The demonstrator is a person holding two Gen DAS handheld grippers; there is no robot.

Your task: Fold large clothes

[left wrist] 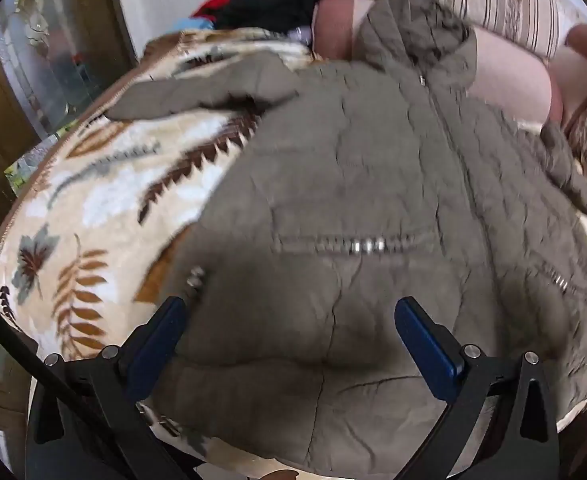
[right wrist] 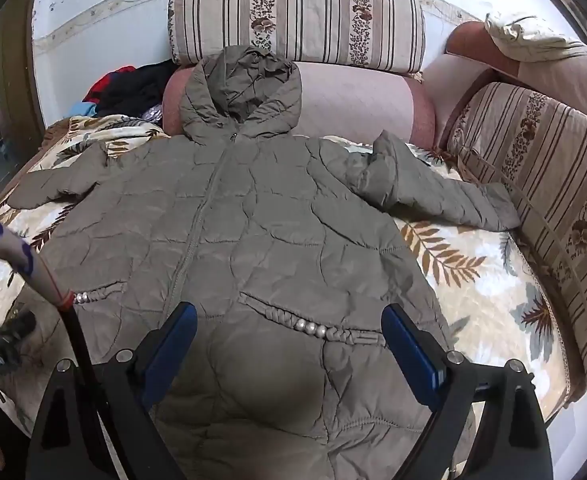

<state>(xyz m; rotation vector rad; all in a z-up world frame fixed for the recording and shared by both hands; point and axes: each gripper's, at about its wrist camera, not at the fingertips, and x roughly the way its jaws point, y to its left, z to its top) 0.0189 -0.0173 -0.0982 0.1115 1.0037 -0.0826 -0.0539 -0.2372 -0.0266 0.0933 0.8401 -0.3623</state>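
A large olive-grey quilted hooded jacket [right wrist: 253, 216] lies spread face up on a leaf-patterned blanket [right wrist: 469, 280], hood toward the cushions, both sleeves out to the sides. In the left wrist view the jacket [left wrist: 357, 184] fills the middle, its left sleeve [left wrist: 197, 92] stretched to the left. My left gripper [left wrist: 291, 316] hovers open over the lower front near a beaded pocket trim [left wrist: 353, 246], nothing between its blue fingers. My right gripper [right wrist: 289, 322] is open above the hem, over the other pocket trim [right wrist: 313, 328].
Striped floral cushions [right wrist: 297, 16] and a pink bolster [right wrist: 357, 100] line the back; another striped cushion [right wrist: 541, 184] stands at the right. A pile of red, black and blue clothes [right wrist: 129, 88] lies at the back left. A sleeve [right wrist: 9, 240] shows at the left edge.
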